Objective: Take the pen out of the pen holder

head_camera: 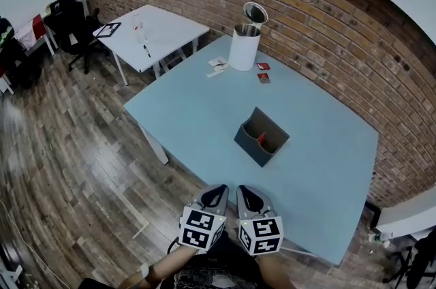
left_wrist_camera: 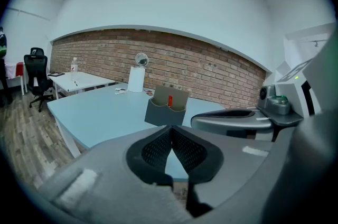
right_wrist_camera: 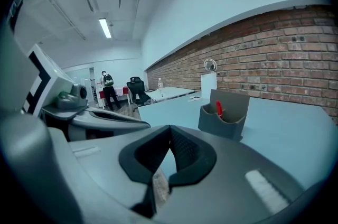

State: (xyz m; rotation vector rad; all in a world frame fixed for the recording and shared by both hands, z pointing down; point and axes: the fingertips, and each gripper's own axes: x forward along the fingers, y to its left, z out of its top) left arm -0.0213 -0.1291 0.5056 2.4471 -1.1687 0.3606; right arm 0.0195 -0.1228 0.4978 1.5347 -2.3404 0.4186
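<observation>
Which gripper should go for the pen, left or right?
Right, marginally. The right gripper and left gripper are both shut, empty, at the near edge of the table, but the right sits nearer the pen holder holding the red pen. Open it first.

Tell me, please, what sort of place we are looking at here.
Most likely an office or shared workroom: a bare brick wall, a white desk with a black office chair beside it, and a large light-blue table carrying a grey pen holder.
</observation>
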